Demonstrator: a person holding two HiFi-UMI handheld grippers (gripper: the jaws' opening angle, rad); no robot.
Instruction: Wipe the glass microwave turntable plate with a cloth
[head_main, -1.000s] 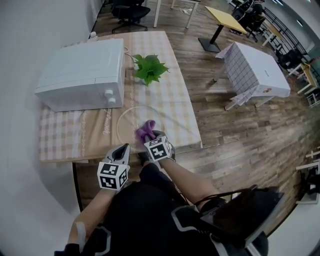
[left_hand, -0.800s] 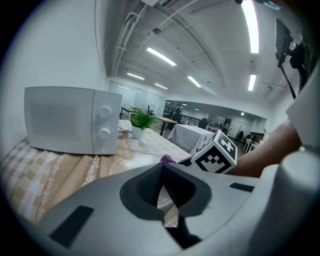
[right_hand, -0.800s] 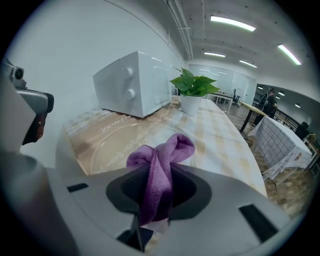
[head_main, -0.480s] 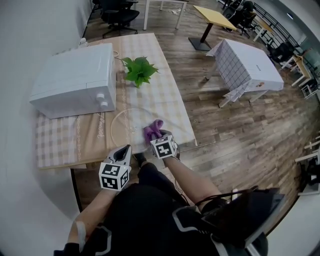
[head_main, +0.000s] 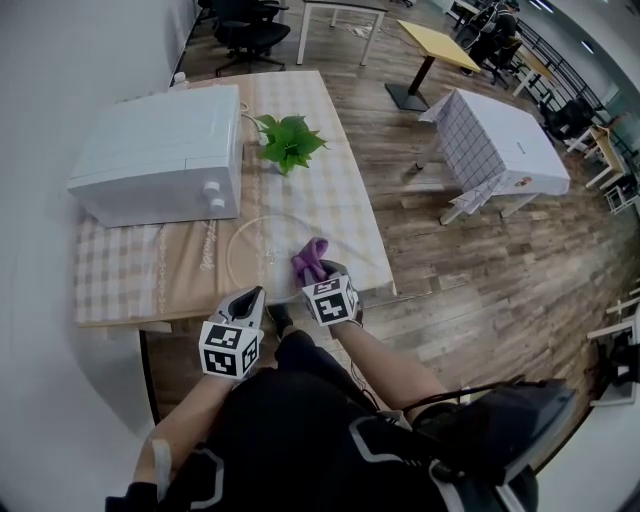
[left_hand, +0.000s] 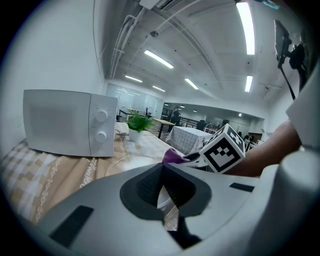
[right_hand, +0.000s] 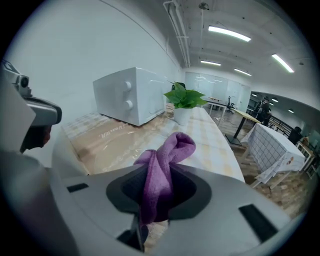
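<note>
Purple cloth (right_hand: 167, 150) is pinched by the right gripper (right_hand: 159, 172); only its own view shows the left gripper (left_hand: 161, 170) pressed together

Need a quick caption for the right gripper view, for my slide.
Right claw shut on purple cloth, glass plate and microwave ahead.

A purple cloth (head_main: 310, 260), clear glass plate (head_main: 258, 252), white microwave (head_main: 160, 150), green plant (head_main: 290, 142) and beige-and-white checked tablecloth (head_main: 335, 195).

left gripper (head_main: 249, 298) closed (empty); right gripper (head_main: 322, 276) clamps cloth (head_main: 309, 256).
</note>
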